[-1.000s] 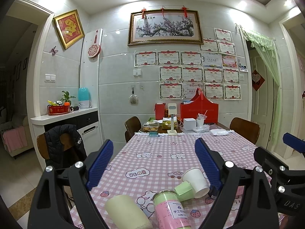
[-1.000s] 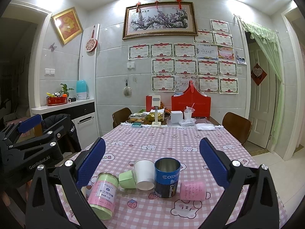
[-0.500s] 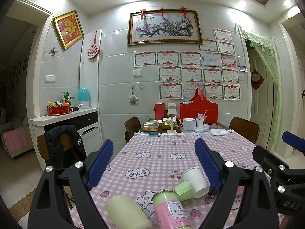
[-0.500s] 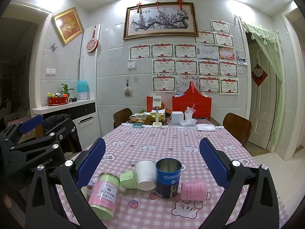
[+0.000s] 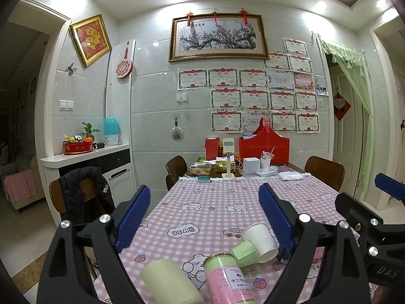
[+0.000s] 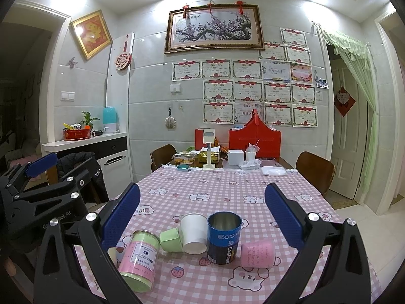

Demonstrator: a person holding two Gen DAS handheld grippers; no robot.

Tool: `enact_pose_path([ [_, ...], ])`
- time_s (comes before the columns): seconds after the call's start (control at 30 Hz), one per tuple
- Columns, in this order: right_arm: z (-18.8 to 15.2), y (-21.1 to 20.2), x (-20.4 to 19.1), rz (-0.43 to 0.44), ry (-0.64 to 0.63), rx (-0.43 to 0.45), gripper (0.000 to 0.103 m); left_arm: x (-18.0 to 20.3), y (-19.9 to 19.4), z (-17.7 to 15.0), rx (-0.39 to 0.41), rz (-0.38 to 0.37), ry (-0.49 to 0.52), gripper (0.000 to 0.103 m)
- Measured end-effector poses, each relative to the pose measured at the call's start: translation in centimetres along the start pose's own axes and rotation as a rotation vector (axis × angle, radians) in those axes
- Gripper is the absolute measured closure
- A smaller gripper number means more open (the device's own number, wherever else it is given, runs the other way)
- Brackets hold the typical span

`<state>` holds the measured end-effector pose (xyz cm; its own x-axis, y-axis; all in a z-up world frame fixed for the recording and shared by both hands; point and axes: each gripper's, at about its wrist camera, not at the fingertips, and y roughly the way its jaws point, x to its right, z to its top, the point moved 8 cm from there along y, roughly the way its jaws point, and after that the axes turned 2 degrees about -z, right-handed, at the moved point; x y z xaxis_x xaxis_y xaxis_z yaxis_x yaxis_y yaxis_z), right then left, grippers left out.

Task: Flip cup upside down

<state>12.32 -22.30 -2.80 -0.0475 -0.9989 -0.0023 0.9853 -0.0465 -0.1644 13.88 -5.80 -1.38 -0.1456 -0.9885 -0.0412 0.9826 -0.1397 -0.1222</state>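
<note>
A blue metal cup stands upright, mouth up, on the pink checked tablecloth. A white paper cup and a small green cup lie on their sides left of it; a pink cup lies on its right. A pink-and-green canister lies further left. My right gripper is open and empty, above the cups. My left gripper is open and empty; the white cup, green cup and canister lie below it. A pale green cylinder lies at lower left.
The table's far end holds a red bag, a white box, food containers and a small stand. Brown chairs stand at the table's sides; one on the left carries a black jacket. A doorway opens at right.
Both grippers have drifted very slightly; the cups and canister lie as before. Both grippers stay open.
</note>
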Motion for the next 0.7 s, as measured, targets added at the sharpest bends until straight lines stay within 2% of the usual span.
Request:
enact_pose_path([
  [0.43,-0.01,-0.02,0.03,0.0,0.002,-0.001,0.008,-0.12,-0.03,0.09,0.001,0.004,0.0,0.017],
  [0.53,0.19,0.02,-0.11,0.0,0.002,-0.004,0.008,-0.44,-0.03,0.15,0.004,0.009,-0.003,0.01],
  [0.7,0.08,0.39,-0.08,0.001,0.003,-0.014,0.008,-0.79,0.43,0.24,-0.006,0.006,-0.005,0.009],
])
